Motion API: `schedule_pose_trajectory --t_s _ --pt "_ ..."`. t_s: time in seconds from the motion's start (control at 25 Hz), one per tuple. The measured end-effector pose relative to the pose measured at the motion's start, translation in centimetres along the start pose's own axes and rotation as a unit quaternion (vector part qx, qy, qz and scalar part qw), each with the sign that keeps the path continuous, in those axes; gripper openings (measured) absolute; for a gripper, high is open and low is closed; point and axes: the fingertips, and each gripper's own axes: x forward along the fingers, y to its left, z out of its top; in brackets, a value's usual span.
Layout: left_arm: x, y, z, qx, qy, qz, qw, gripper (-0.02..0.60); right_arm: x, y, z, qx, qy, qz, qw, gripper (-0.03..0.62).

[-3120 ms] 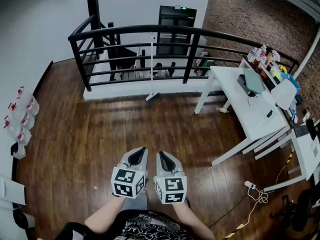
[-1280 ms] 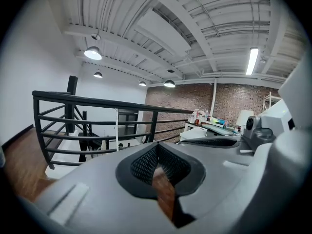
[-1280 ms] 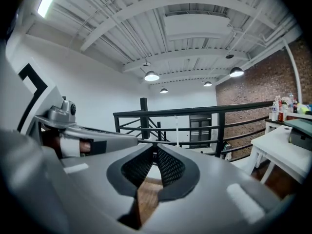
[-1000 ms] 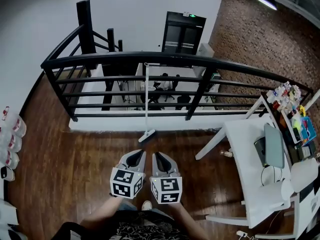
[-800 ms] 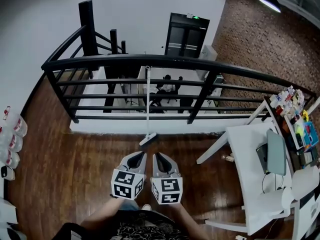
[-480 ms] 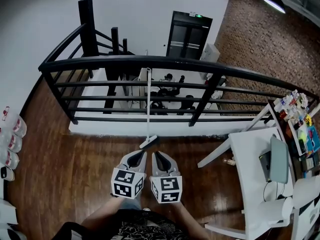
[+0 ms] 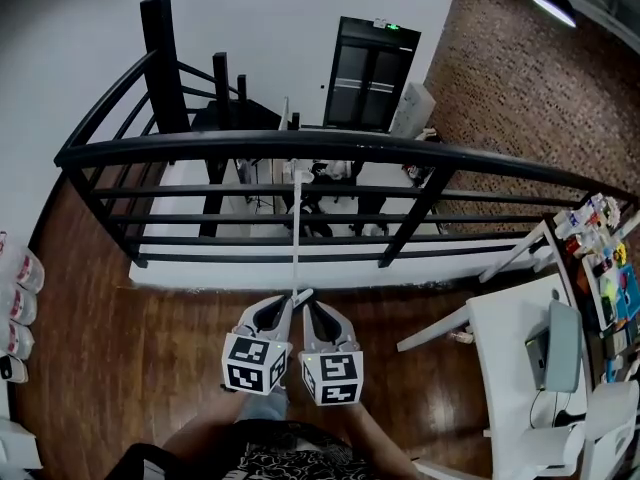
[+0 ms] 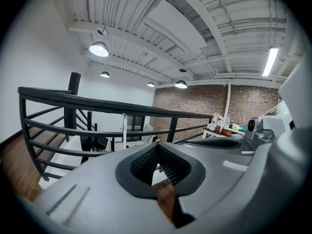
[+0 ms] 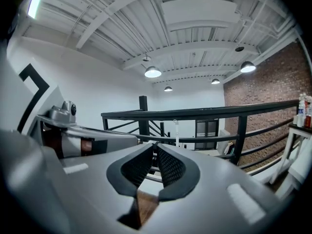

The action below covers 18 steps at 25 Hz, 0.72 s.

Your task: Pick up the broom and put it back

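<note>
Along the left edge of the wooden floor (image 7: 150,348) stood a row of white jugs (image 7: 18,271) with red labels; what they held could not be made out. At the far right corner of the white table (image 7: 503,340) a cluster of small bottles (image 7: 598,218) stood close together, their contents too small to tell.

The left tongs (image 7: 288,301) were together at the tips with nothing between them, and the right tongs (image 7: 310,306) were likewise pressed together and empty. The two were held side by side, low over the floor, pointing at the black railing (image 7: 300,146).

The broom (image 7: 296,233) stood upright at the far edge of the floor, its white handle leaning on the railing and its head down by the white ledge under the rails. In the head view that head lay just past the tips of the left tongs; whether it touched them could not be told. Both gripper views showed the handle beyond the tips, not between the pads.
</note>
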Motion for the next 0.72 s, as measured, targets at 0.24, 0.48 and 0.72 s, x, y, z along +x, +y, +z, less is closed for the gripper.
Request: schedule_pose_trajectory --t_s 0.24,0.48,0.72 --pt "5.3 4.4 2.8 -0.004 0.005 -0.013 0.9999 0.004 7.2 -1.8 2.1 0.003 0.006 -0.011 1.0 0.0" --pt "8.5 6.4 4.6 0.007 -0.008 -0.021 0.9997 0.003 11.9 -4.0 3.0 0.003 -0.006 -0.018 1.0 0.014" --pt "10.2 7.2 5.3 0.023 -0.008 -0.031 0.9992 0.003 15.2 -5.3 3.6 0.008 -0.004 -0.015 1.0 0.038"
